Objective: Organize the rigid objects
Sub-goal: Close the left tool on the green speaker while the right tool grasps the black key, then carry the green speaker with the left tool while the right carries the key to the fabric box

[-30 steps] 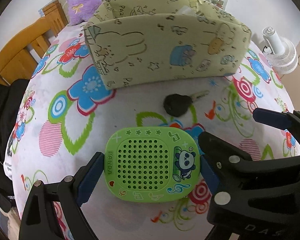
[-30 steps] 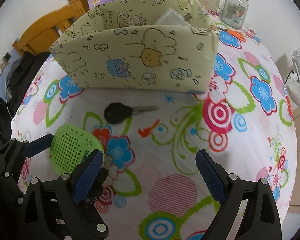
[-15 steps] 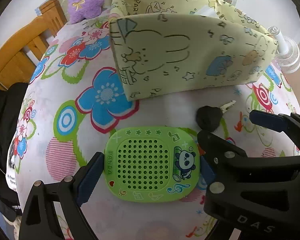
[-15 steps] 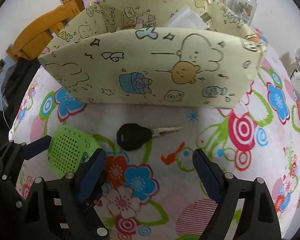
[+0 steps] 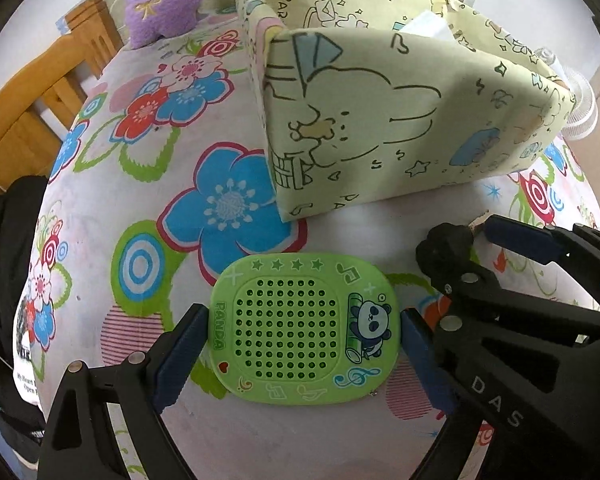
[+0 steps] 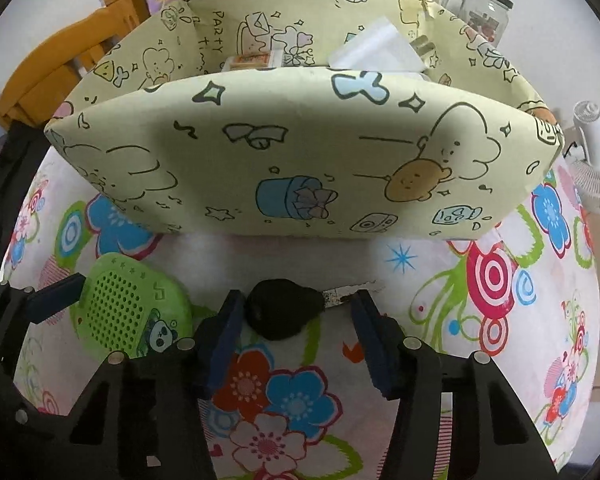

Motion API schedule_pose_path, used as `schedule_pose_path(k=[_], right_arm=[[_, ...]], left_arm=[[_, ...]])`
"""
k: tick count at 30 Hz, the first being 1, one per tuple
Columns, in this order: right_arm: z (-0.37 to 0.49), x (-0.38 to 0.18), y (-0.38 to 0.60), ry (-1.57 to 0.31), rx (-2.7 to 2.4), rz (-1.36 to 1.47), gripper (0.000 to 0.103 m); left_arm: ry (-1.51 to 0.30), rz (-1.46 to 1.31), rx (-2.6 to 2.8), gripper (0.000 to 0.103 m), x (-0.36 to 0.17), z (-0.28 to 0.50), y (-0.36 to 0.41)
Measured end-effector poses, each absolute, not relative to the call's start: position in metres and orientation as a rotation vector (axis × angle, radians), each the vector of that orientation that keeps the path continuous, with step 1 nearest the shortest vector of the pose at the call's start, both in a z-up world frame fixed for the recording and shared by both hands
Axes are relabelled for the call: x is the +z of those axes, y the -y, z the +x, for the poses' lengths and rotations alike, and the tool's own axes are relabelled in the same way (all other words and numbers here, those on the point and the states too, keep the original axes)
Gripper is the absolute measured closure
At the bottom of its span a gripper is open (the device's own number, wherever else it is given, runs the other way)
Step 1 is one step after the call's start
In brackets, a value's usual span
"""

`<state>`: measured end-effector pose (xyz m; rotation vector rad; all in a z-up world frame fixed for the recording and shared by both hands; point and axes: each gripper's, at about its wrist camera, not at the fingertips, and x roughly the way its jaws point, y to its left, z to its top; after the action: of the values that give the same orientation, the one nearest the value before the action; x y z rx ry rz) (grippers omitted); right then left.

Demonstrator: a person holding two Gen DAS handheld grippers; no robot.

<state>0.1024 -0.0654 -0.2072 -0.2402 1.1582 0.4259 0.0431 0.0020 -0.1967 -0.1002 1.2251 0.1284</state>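
The left gripper [image 5: 302,332] is clamped on the green panda case [image 5: 304,330], held just above the flowered tablecloth [image 5: 148,168]. The right gripper [image 6: 296,312] has its jaws apart around the black key [image 6: 284,312], which lies on the cloth before the fabric box [image 6: 300,160]. A wooden chair [image 5: 24,112] stands beyond the table; the box's contents are mostly hidden.

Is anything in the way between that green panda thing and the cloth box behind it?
Nothing visible lies on the tablecloth between the green panda case, held in the left gripper, and the fabric box. Only the box's own front wall rises in the path, so the case would likely need lifting over its rim.
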Motion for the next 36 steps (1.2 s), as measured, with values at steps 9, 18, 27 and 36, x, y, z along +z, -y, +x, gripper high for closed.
schedule_pose_path(k=[9,18,27,36], right_arm=[[0.094,-0.204,0.092,-1.173,0.396,-0.198,0.046],[0.085,-0.183,0.118,-1.143,0.372,-0.187,0.046],[0.080,-0.158,0.128,-1.099,0.371,-0.170,0.046],[0.076,-0.130,0.133,-1.066,0.363,-0.166,0.046]], left_arm=[[-1.225,-0.090,0.097,0.008,-0.198,0.047,-0.001],[-1.191,-0.078,0.079,0.008,-0.182,0.043,0.011],[-1.149,-0.061,0.091,0.008,-0.154,0.038,0.024],[-1.128,-0.037,0.102,0.008,-0.126,0.035,0.033]])
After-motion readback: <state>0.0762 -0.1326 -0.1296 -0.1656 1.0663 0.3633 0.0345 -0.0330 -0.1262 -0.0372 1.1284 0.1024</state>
